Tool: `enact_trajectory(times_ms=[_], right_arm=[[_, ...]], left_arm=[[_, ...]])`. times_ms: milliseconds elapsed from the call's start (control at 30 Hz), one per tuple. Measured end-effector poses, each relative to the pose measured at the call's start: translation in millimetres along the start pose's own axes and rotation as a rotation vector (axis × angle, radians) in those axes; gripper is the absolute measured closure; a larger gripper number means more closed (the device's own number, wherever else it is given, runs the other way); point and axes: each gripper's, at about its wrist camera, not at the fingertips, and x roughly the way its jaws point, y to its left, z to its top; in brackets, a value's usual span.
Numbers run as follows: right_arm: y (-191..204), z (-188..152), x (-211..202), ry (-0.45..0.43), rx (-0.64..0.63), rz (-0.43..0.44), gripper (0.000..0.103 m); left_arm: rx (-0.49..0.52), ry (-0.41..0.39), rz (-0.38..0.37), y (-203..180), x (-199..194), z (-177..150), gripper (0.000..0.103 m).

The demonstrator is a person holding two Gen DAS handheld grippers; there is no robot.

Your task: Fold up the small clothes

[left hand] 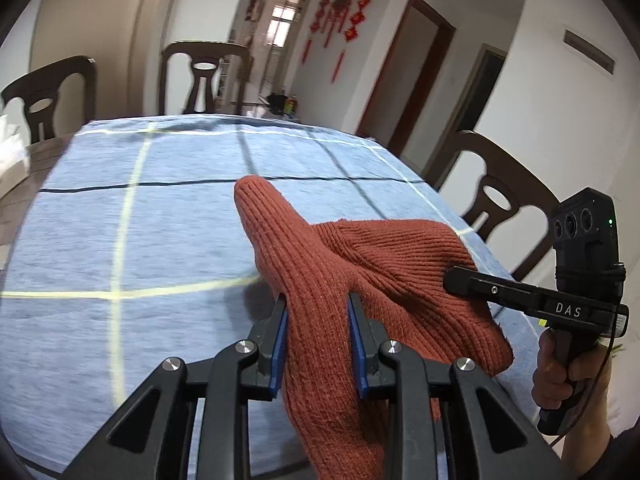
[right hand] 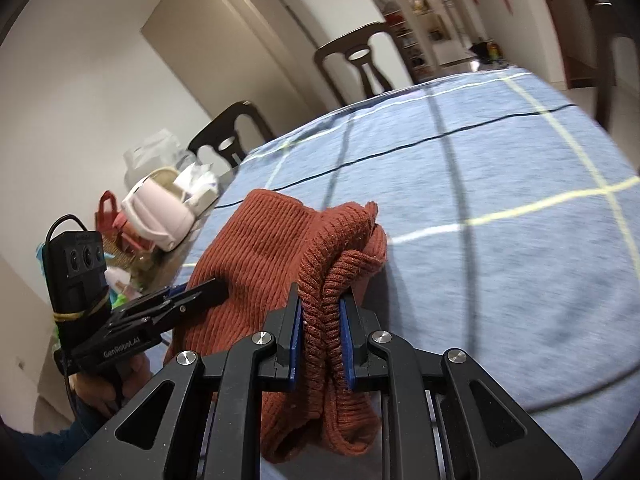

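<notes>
Both grippers grip 1 rust-red knitted garment (left hand: 360, 280) and hold it above the near part of the worktop (left hand: 140, 208). Our left gripper (left hand: 318, 316) pinches a flat ribbed stretch between its blue pads; our right gripper (right hand: 320, 312) clamps a bunched, doubled edge. We see the blue checked cloth (right hand: 500, 168) beneath, and 2 dark chairs (left hand: 204, 76) at the far side.

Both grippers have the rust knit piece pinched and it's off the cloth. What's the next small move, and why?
Probably spread the two grippers apart. The left gripper and right gripper each clamp a bunched edge of the knit garment, which sags crumpled between them above the blue tablecloth. Pulling it taut should flatten it for laying down and folding.
</notes>
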Motion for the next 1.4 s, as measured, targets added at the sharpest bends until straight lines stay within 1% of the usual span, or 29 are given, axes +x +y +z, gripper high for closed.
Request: enact_trajectory(times_ms=[200, 300, 367, 433, 467, 500, 533, 600, 700, 767, 800, 900, 933, 967, 1000, 1067, 1100, 1167, 1267, 1333, 1400], right_arm=[[32, 20, 51, 0.03, -0.023, 0.069, 0.086], [38, 26, 70, 0.039, -0.02, 0.092, 0.086], [35, 27, 86, 0.066, -0.014, 0.084, 0.085], [22, 23, 103, 0.112, 0.023, 0.046, 0.081], [12, 19, 108, 0.13, 0.045, 0.013, 0.08], [7, 16, 107, 0.132, 0.063, 0.019, 0.077], [6, 15, 104, 0.127, 0.07, 0.029, 0.075], [10, 16, 91, 0.099, 0.047, 0.005, 0.075], [24, 26, 78, 0.042, -0.013, -0.019, 0.075], [34, 34, 78, 0.02, -0.05, -0.023, 0.075], [38, 37, 83, 0.026, -0.072, -0.035, 0.076], [39, 41, 111, 0.086, -0.101, -0.074, 0.081], [33, 40, 125, 0.125, -0.103, -0.119, 0.083], [27, 37, 132, 0.149, -0.101, -0.145, 0.083], [21, 35, 136, 0.152, -0.098, -0.148, 0.089], [17, 35, 130, 0.141, -0.074, -0.129, 0.089], [19, 34, 121, 0.13, -0.073, -0.135, 0.089], [29, 31, 105, 0.106, -0.115, -0.146, 0.089], [52, 18, 80, 0.089, -0.173, -0.095, 0.089], [68, 2, 64, 0.093, -0.233, -0.07, 0.089], [77, -12, 61, 0.115, -0.267, -0.053, 0.089]], left_arm=[[-0.031, -0.023, 0.064, 51, -14, 14, 0.074], [-0.059, -0.032, 0.097, 77, -14, 20, 0.074], [-0.072, -0.013, 0.103, 92, -6, 19, 0.073], [-0.102, 0.039, 0.14, 108, 8, 11, 0.072], [-0.103, 0.062, 0.152, 111, 13, 6, 0.068], [-0.111, 0.067, 0.153, 114, 14, 0, 0.066], [-0.119, 0.057, 0.143, 114, 10, -3, 0.066], [-0.107, 0.031, 0.154, 111, -1, -5, 0.067], [-0.087, -0.021, 0.17, 103, -15, 3, 0.067], [-0.079, -0.036, 0.167, 101, -13, 12, 0.067], [-0.073, -0.032, 0.166, 100, -9, 15, 0.067], [-0.065, 0.024, 0.148, 100, 17, 18, 0.067], [-0.066, 0.049, 0.146, 100, 27, 15, 0.067], [-0.064, 0.053, 0.147, 100, 31, 13, 0.067], [-0.05, 0.04, 0.155, 97, 31, 11, 0.067], [-0.028, 0.042, 0.174, 90, 25, 10, 0.067], [-0.026, 0.039, 0.176, 88, 20, 10, 0.067], [-0.013, 0.019, 0.164, 82, 3, 5, 0.067], [-0.004, 0.003, 0.17, 76, -19, -8, 0.067], [-0.017, -0.002, 0.162, 75, -32, -22, 0.067], [-0.041, 0.007, 0.162, 74, -36, -34, 0.067]])
